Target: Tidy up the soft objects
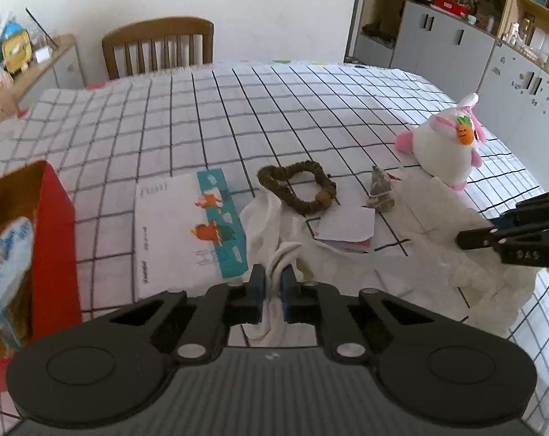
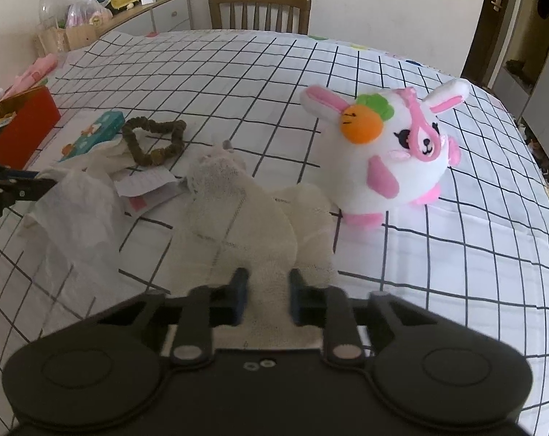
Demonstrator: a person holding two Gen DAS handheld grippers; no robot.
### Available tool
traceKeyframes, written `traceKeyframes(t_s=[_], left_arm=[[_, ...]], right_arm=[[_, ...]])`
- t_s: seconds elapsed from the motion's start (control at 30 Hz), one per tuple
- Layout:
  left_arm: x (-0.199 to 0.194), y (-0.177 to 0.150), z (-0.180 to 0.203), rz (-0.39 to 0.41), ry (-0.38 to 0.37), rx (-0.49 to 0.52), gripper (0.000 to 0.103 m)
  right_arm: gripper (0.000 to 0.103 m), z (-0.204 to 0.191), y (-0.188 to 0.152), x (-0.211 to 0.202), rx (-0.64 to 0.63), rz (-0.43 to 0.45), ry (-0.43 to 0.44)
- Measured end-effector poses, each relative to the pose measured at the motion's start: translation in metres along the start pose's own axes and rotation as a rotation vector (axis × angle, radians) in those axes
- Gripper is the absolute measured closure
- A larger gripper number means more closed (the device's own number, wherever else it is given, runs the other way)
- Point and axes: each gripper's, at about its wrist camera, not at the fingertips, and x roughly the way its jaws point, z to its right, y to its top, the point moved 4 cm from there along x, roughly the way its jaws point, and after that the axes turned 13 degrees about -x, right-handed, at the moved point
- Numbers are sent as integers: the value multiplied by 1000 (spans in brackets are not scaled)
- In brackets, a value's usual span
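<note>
Ok, left gripper (image 1: 273, 276) pinches the cloth (image 1: 438, 225) edge between its fingers. Right gripper (image 2: 268, 283) clamps its mesh edge; bunny (image 2: 390, 152) sits beyond the fingers.

Bench (image 1: 238, 116) under white checked cloth. Wooden chair (image 1: 158, 49) at far edge. Red box (image 1: 53, 239) near left. Illustrated teal-and-white carton (image 1: 191, 229) lies flat beside it. Paper slips (image 1: 347, 227) centre. Grey cabinets with open shelving (image 1: 452, 36) far right.
</note>
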Motion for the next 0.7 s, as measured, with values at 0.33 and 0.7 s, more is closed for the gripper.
traceKeyframes(t_s=[0.33,0.7], left_arm=[[-18,9,-6,58,-11,-43,96],[-56,28,-11,138,-28,-76,96]], right_arm=[[100,3,6,-44,19,137,-19],[101,5,31,-108,53,292,-3]])
